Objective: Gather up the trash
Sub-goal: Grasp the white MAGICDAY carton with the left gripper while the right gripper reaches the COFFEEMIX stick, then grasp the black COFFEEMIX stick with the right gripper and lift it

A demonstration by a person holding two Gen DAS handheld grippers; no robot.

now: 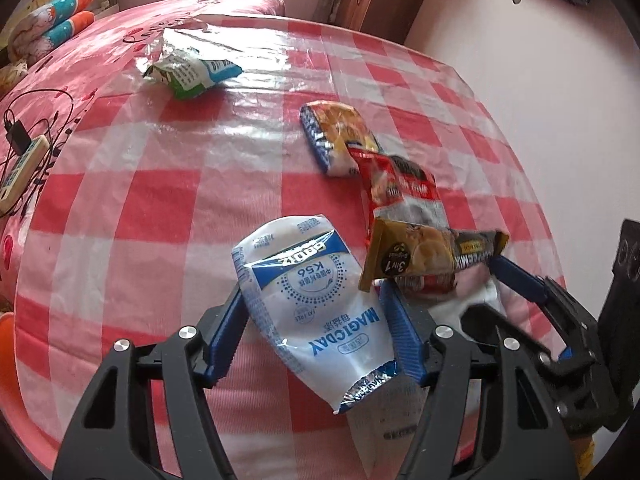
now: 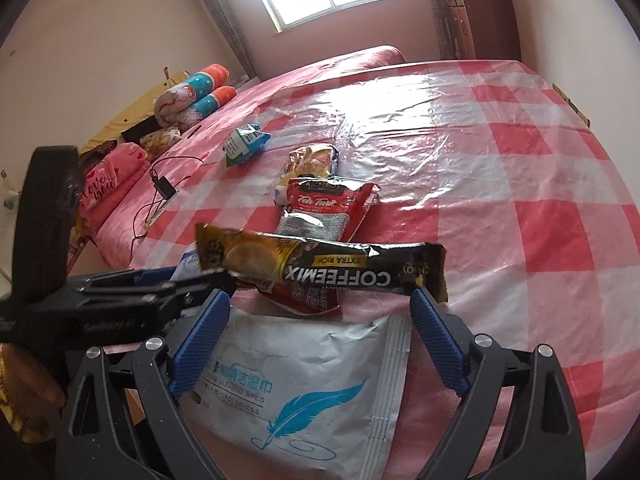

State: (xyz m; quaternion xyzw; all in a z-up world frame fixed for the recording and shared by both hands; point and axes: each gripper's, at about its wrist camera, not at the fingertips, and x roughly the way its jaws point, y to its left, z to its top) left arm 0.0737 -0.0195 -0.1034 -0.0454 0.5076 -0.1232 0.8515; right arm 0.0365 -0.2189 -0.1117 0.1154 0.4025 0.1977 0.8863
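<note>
My left gripper (image 1: 312, 292) is shut on a white and blue MAGICDAY pouch (image 1: 316, 304), held above the checked tablecloth (image 1: 160, 184). My right gripper (image 2: 320, 300) is open; a black and gold COFFEEMIX sachet (image 2: 320, 264) lies across its fingertips, and it is also seen in the left wrist view (image 1: 432, 256). Under the right gripper lies a white cleaning-wipes pack (image 2: 304, 392). A red Teh Tarik wrapper (image 2: 324, 208), an orange snack wrapper (image 2: 312, 160) and a green-blue wrapper (image 2: 244, 142) lie farther back.
A bed with a pink cover (image 2: 132, 184) stands to the left, carrying rolled pillows (image 2: 196, 96), a charger with cables (image 2: 164, 188) and a power strip (image 1: 20, 172). A wooden cabinet (image 2: 472, 12) stands at the back right.
</note>
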